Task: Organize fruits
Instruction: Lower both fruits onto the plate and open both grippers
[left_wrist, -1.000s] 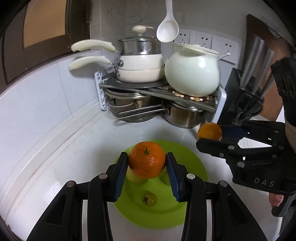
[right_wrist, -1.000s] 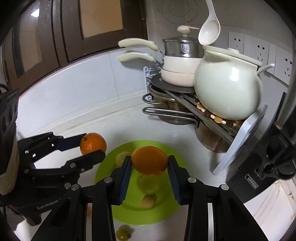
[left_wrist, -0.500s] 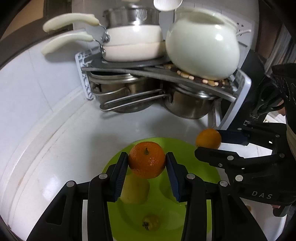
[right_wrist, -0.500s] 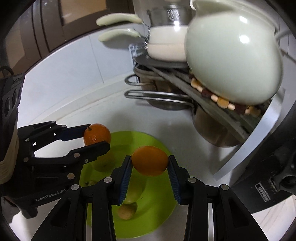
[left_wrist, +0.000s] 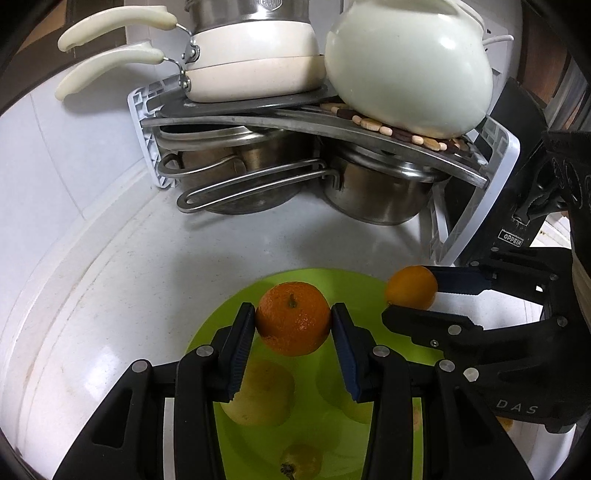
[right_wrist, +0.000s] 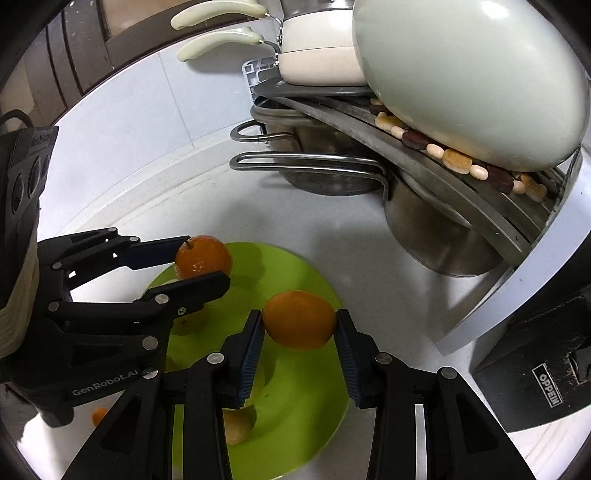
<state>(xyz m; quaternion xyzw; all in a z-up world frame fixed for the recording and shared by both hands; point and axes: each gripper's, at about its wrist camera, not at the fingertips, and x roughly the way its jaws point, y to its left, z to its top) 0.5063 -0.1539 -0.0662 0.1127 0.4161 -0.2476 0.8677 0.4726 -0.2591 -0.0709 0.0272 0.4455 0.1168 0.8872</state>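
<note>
We're holding two fruits over the round lime-green plastic plate (left_wrist: 236, 321) on the white bench (left_wrist: 155, 258). Left gripper (left_wrist: 293, 321): jaws pinching a round orange mandarin with a stem (left_wrist: 293, 323), above the plate's far half. Right gripper (right_wrist: 299, 321): jaws pinching a smooth orange citrus fruit (right_wrist: 300, 319), above the plate near its right rim. A pale yellow-green fruit (left_wrist: 260, 393) and a small yellow fruit with a dark stem end (left_wrist: 301, 461) are lying on the plate. Steel pots (left_wrist: 376, 192) are sitting under a grey rack (left_wrist: 369, 136) behind, well apart.
</note>
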